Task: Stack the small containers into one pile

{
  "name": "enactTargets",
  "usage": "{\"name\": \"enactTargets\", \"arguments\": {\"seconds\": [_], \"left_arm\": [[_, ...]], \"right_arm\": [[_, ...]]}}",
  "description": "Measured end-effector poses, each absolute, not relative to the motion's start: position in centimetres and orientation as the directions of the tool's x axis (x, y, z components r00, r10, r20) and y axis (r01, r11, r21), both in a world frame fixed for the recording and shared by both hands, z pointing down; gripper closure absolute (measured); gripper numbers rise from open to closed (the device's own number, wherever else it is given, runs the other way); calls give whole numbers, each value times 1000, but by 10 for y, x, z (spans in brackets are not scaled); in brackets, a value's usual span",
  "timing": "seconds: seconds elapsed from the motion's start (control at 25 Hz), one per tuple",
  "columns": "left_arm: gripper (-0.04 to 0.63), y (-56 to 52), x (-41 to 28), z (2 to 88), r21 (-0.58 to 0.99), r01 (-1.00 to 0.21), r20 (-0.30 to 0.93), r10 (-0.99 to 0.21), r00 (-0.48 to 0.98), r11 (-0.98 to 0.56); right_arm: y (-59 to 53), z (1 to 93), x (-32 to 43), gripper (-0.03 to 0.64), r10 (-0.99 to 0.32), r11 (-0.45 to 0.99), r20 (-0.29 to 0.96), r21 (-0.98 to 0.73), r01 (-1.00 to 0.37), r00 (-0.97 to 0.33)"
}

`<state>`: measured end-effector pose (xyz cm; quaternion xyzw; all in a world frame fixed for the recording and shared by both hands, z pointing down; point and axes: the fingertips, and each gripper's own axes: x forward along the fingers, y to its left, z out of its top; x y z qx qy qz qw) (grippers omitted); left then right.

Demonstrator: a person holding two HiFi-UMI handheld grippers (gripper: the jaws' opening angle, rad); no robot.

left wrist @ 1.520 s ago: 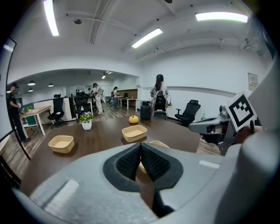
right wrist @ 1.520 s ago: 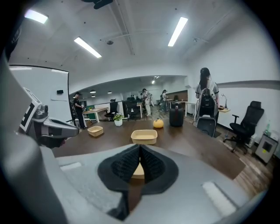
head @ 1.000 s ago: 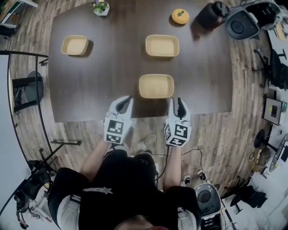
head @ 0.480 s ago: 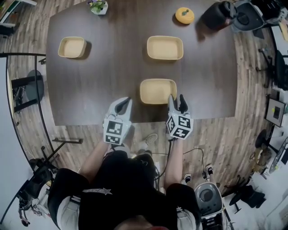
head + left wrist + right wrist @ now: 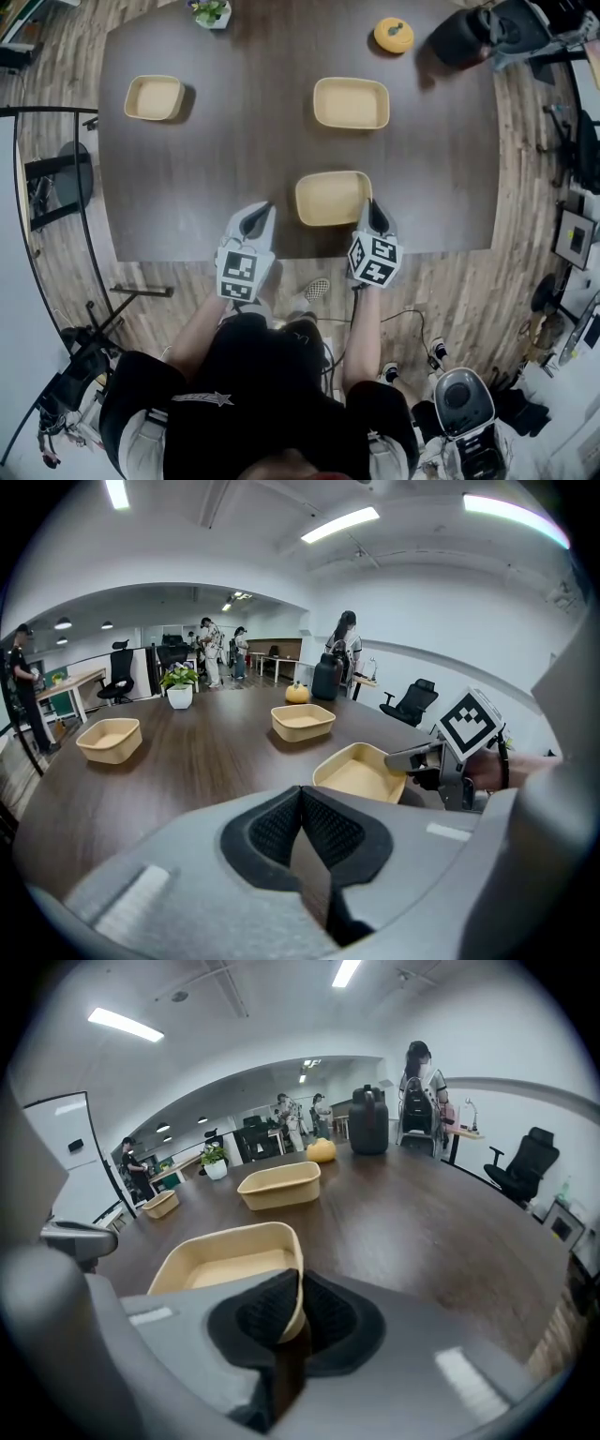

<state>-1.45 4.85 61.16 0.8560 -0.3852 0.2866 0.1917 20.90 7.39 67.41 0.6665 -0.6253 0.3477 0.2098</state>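
Three shallow beige containers sit on the dark table: a near one (image 5: 333,198), one behind it (image 5: 351,102), and a smaller one at the far left (image 5: 155,97). My right gripper (image 5: 372,210) is at the near container's right near corner; its jaws have just been closing, and in the right gripper view the pads (image 5: 272,1312) pinch the near container's (image 5: 230,1265) wall. My left gripper (image 5: 262,212) hovers at the table's front edge, left of that container, apart from it. Its pads (image 5: 272,827) meet with nothing between them.
An orange pumpkin-shaped object (image 5: 394,35), a black bag (image 5: 459,37) and a potted plant (image 5: 208,12) stand along the table's far edge. Office chairs (image 5: 572,141) stand to the right. The table's front edge (image 5: 300,253) runs just under both grippers.
The right gripper has moved forward and down to the near container's corner; its jaws stood open half a second ago and now clamp the rim. The left gripper has barely shifted.
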Motion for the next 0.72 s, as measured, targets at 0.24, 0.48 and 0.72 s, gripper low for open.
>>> {"name": "enactTargets", "arguments": {"seconds": [0.24, 0.48, 0.72], "left_arm": [[584, 33, -21, 591, 92, -779, 604, -587, 539, -620], [584, 20, -23, 561, 74, -768, 554, -614, 562, -636], [584, 6, -22, 530, 57, -754, 497, -637, 590, -654]], "right_arm": [[75, 647, 211, 598, -708, -168, 706, -167, -971, 1], [74, 613, 211, 600, -738, -212, 675, -206, -955, 18], [65, 576, 218, 600, -773, -258, 631, -227, -939, 59]]}}
